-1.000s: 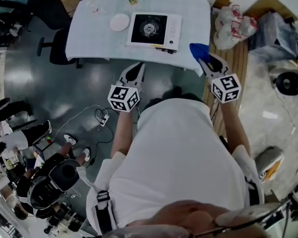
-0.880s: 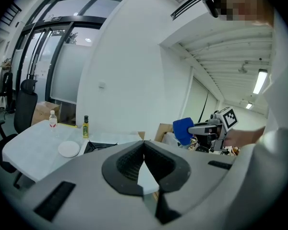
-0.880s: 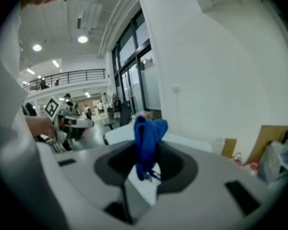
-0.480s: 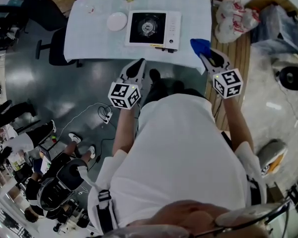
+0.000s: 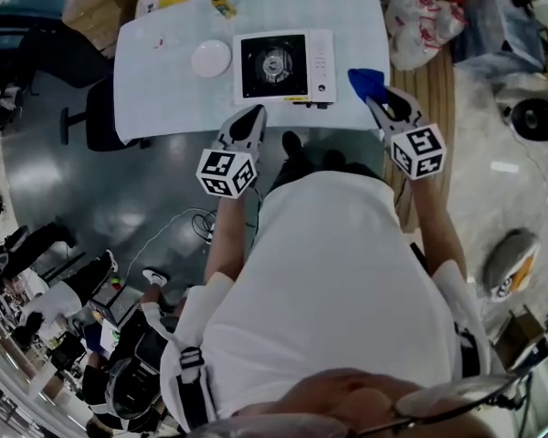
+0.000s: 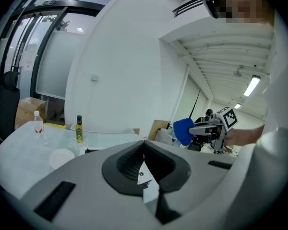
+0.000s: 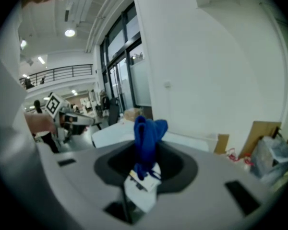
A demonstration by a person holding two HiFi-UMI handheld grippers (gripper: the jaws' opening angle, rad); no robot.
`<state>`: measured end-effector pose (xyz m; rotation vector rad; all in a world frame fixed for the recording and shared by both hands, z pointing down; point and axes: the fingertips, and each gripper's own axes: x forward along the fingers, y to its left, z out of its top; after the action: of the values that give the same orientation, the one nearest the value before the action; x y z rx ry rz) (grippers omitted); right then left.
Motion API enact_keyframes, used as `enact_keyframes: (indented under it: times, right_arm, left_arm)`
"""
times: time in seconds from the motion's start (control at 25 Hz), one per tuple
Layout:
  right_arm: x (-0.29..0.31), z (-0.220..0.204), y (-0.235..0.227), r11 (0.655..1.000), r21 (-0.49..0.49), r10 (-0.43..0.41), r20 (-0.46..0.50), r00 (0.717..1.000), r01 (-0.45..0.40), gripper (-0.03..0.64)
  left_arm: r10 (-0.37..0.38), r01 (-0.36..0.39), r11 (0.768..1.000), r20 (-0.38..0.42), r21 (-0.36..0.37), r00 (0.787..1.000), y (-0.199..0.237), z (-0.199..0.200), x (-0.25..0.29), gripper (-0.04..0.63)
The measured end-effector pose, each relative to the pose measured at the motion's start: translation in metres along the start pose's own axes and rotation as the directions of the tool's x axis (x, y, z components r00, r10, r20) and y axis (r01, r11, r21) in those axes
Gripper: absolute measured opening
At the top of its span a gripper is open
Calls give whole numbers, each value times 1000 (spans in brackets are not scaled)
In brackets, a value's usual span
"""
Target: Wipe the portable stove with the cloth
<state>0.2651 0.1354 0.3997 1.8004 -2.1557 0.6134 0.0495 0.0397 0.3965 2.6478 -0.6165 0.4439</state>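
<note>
We stand at a white-covered table (image 5: 164, 80), and it is the biggest thing before us. On it, near the front edge and a little right of centre, sits the portable stove (image 5: 283, 67), a white square body with a dark top and a round burner in the middle. Nothing rests on the stove.

Our left gripper (image 5: 255, 114) hangs in front of the table's near edge, just short of the stove's near left corner. In the left gripper view its two jaws (image 6: 144, 145) meet at the tips with nothing caught between them.

Our right gripper (image 5: 372, 100) is at the table's near right corner, to the right of the stove. Its jaws are pressed together on the blue cloth (image 5: 366, 82). In the right gripper view the cloth (image 7: 147, 131) rises in a bunched fold from between the jaws and stands up past their tips, with a white label hanging at its lower end. From the head view the cloth is just beside the stove's right edge and not touching it.

Left of the stove lies a small white plate (image 5: 211, 58). Smaller still, at the table's far side, stand a yellow-green bottle (image 6: 79, 128) and a clear bottle (image 6: 37, 123) with a red cap.
</note>
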Motion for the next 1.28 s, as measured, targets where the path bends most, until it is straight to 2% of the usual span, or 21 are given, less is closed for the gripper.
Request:
enact_keyframes:
  times: [0.44, 0.68, 1.0, 1.28]
  right_arm:
    - [39, 10, 17, 992, 17, -121, -48, 991, 122, 132]
    - [49, 10, 29, 984, 33, -175, -59, 983, 177, 132]
    - [56, 12, 27, 981, 32, -188, -75, 979, 191, 132]
    - [67, 5, -1, 977, 31, -205, -100, 974, 209, 132]
  left_arm:
    - [-143, 145, 989, -56, 36, 988, 59, 8, 23, 32]
    - [-193, 196, 980, -80, 41, 978, 82, 7, 26, 32]
    - [-222, 225, 974, -86, 30, 971, 84, 10, 39, 32]
    - [-184, 190, 980, -107, 53, 977, 83, 2, 57, 32]
